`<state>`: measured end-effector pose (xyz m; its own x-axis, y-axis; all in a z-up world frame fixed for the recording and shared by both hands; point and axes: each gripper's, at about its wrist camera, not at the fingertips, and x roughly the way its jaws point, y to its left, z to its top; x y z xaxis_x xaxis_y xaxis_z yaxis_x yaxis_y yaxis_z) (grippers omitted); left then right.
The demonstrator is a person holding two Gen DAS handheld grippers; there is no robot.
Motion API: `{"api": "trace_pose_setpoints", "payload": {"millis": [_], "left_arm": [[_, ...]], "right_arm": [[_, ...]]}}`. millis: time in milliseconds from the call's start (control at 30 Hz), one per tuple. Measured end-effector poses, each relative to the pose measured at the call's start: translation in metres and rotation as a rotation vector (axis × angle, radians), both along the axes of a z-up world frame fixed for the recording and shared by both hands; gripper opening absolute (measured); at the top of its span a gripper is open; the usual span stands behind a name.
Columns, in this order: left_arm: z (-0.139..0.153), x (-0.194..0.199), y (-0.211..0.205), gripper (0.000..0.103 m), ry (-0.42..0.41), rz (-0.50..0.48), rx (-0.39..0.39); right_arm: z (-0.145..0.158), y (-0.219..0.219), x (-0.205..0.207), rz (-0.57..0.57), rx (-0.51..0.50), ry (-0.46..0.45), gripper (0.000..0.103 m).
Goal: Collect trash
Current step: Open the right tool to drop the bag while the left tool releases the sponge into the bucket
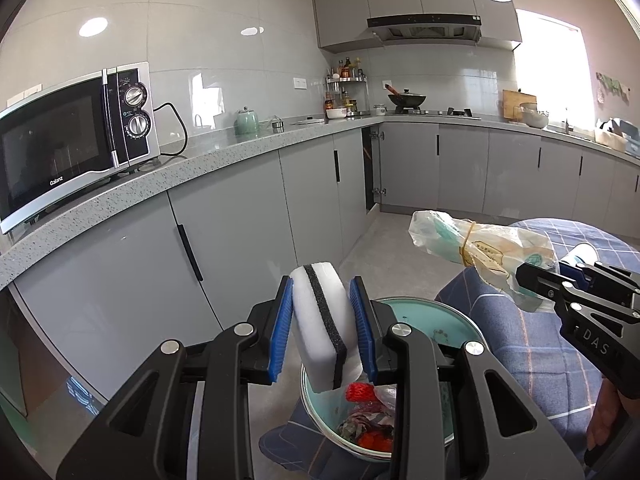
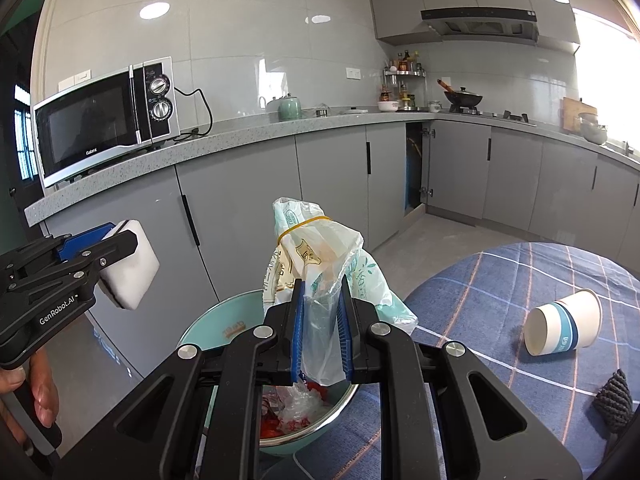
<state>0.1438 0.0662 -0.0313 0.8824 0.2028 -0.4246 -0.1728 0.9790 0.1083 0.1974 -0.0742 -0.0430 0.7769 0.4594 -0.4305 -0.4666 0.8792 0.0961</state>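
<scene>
I read the pale teal round bowl (image 1: pixel 420 316) as the reference landmark: it sits at the near edge of the table covered by the blue checked cloth (image 2: pixel 500 280), and it already contains trash, namely a red mesh net piece (image 1: pixel 359 392), crumpled clear film (image 2: pixel 298 402) and other red and dark scraps that I cannot identify further. Directly above the bowl, my right gripper (image 2: pixel 322 336) is clamped on a crumpled translucent plastic bag with green and tan print (image 2: pixel 320 264); its blue pads press the lower tail of the bag from both sides at a narrow setting, and the bag stands up from the jaws, cinched near its top by a yellow rubber band (image 2: pixel 306 224). Also above the bowl, toward its left side, my left gripper (image 1: pixel 324 332) is clamped on a white rectangular sponge with a dark abrasive stripe (image 1: pixel 320 320); the blue pads bear on the two broad white faces, and the sponge's lower end hangs over the bowl's contents without touching them. On the cloth to the right of the bowl, well apart from it, lies a white paper cup with a blue band (image 2: pixel 562 322), tipped on its side with its mouth toward the bowl. Nearer the camera than the cup lies a dark knitted object (image 2: pixel 614 398). Behind the bowl runs the grey speckled countertop (image 2: pixel 240 140) over grey cabinet doors, carrying a black and silver microwave oven (image 2: pixel 104 120) at its left end.
</scene>
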Motion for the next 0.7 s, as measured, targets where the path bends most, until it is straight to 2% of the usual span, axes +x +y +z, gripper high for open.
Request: {"api": "trace_pose_setpoints", "payload": {"millis": [567, 667, 700], "left_arm": [[-0.0074, 0.0040, -0.0034, 0.032, 0.017, -0.033, -0.009], [-0.0081, 0.0049, -0.0019, 0.041, 0.018, -0.033, -0.013], [-0.0077, 0.0050, -0.0013, 0.051, 0.016, -0.036, -0.019]], "right_arm": [[-0.0047, 0.0068, 0.0045, 0.009, -0.010, 0.015, 0.016], [-0.0073, 0.0072, 0.0056, 0.012, -0.011, 0.021, 0.018], [-0.0080, 0.0073, 0.0057, 0.013, -0.009, 0.019, 0.023]]}}
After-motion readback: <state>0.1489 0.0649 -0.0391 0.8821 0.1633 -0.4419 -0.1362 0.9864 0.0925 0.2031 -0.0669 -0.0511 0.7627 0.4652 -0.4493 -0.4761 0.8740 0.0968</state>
